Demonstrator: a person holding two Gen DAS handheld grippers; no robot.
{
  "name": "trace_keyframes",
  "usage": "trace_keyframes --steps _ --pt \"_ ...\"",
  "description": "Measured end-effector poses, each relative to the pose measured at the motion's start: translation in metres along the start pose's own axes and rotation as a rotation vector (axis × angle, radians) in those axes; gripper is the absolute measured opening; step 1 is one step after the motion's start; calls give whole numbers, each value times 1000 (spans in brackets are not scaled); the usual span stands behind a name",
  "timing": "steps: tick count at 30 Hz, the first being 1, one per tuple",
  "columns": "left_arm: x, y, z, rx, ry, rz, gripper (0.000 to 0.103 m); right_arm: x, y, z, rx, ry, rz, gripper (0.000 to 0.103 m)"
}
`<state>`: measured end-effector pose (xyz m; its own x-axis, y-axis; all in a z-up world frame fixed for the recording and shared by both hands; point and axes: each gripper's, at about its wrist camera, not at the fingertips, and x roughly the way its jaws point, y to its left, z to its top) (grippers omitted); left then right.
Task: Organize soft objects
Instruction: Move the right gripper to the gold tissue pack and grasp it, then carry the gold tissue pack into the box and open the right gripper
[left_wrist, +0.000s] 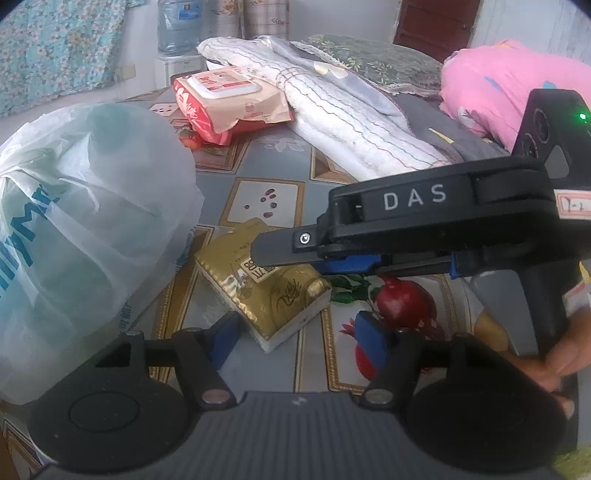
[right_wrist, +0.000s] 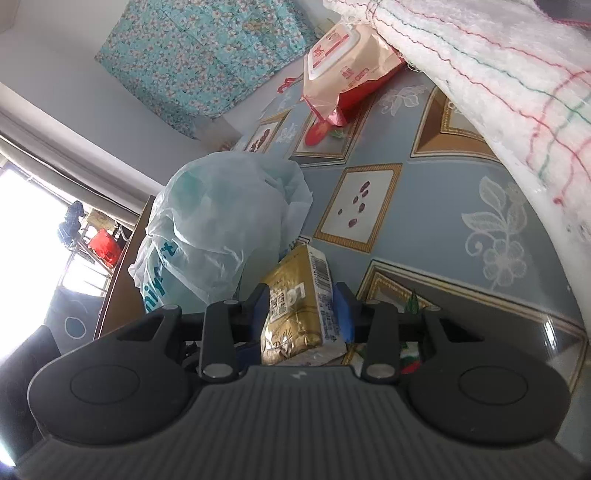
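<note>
Soft gold foil tissue pack pinched by right gripper, left gripper spread empty; crushing likely if squeezed harder

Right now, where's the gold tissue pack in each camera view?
Left wrist: gold tissue pack lies low centre, under the right gripper.
Right wrist: low centre, between that gripper's fingers.
Shared landmark: white plastic bag, just left of the pack.

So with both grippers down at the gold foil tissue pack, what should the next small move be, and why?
Probably lift the gold foil tissue pack slightly with the right gripper: its blue pads already sit against both sides. The left gripper brackets the pack's near corner without visibly pressing it.
</note>
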<state>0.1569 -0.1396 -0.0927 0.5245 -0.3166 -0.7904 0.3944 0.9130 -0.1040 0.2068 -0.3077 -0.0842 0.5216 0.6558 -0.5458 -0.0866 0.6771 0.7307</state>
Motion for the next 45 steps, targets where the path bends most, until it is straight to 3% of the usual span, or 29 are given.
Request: trace_keyframes --steps 20,26,36,42,45 --pt "-2 -7 -6 40 12 -23 73 -18 -7 -15 34 -7 12 39" --pt "-3 -6 -7 50 19 -31 81 -22 -9 -13 50 -16 17 39" --pt "5 -10 -3 69 11 8 82 -17 -8 -9 25 -29 -22 39" --pt "7 -12 -3 88 -17 64 66 -7 1 -12 -48 -25 -53 34" --pt "4 -8 -2 67 -25 65 65 -9 5 -12 -67 -28 -60 33"
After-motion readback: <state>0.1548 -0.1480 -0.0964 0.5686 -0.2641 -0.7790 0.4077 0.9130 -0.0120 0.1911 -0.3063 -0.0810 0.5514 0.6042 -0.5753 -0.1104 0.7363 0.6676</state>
